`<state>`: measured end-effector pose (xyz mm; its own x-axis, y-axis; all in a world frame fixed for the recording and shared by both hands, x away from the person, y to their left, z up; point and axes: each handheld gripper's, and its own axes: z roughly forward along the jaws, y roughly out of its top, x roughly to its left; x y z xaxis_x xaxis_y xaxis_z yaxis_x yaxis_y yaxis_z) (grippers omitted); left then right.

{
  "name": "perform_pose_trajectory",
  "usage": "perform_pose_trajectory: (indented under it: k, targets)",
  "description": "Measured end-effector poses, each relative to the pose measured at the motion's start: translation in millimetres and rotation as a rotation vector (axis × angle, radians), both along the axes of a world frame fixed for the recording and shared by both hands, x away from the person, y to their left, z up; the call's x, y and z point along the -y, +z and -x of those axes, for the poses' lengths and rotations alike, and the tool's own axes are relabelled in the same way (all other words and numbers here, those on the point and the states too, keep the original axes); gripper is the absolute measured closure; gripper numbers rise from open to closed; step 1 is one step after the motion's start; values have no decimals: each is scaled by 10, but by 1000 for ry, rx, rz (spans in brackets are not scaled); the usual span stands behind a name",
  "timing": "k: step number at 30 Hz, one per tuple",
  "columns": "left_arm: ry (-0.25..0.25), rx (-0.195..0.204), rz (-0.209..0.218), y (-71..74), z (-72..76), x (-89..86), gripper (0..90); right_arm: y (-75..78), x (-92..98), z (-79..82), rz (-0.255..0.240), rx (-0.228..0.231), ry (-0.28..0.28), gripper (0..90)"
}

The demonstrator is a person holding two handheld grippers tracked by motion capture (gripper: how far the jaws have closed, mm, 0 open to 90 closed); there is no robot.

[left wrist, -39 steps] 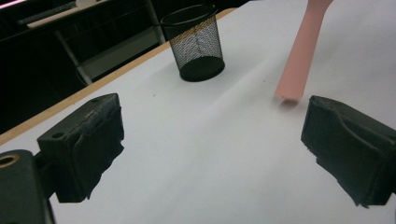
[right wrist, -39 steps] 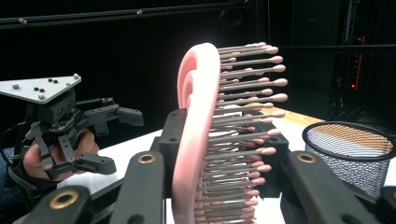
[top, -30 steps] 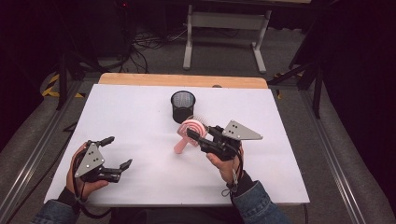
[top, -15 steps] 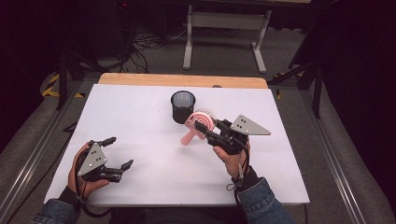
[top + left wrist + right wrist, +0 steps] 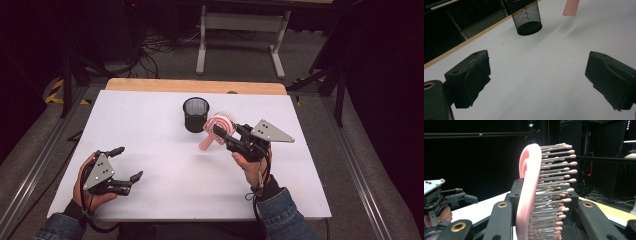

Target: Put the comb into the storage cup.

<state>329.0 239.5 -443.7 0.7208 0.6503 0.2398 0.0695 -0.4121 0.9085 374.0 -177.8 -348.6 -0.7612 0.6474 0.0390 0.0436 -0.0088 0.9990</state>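
Note:
A pink hairbrush (image 5: 219, 125) with metal bristles is held off the white table (image 5: 150, 125), head up and handle hanging toward the table. My right gripper (image 5: 223, 133) is shut on its head, just right of a black mesh cup (image 5: 195, 114). In the right gripper view the brush (image 5: 530, 190) stands upright between the jaws of that gripper (image 5: 541, 202), bristles pointing right. My left gripper (image 5: 129, 163) rests open at the table's near left with nothing in it. Past the left gripper (image 5: 537, 80) stand the cup (image 5: 527, 16) and the brush handle's tip (image 5: 571, 7).
A wooden strip (image 5: 195, 86) runs along the table's far edge. Beyond it stand a white metal frame (image 5: 240, 30) and cables on the floor. The left hand and its gripper (image 5: 439, 200) appear at the left of the right gripper view.
The right gripper has shifted a little to the right and away with the brush, raising its head beside the cup. The left gripper has stayed put.

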Motion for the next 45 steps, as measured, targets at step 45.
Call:
perform_pose_trajectory:
  k: [45]
  targets:
    - [-19, -14, 21, -12, -31, 11, 68, 348, 168, -339, 34, 35, -115, 636]
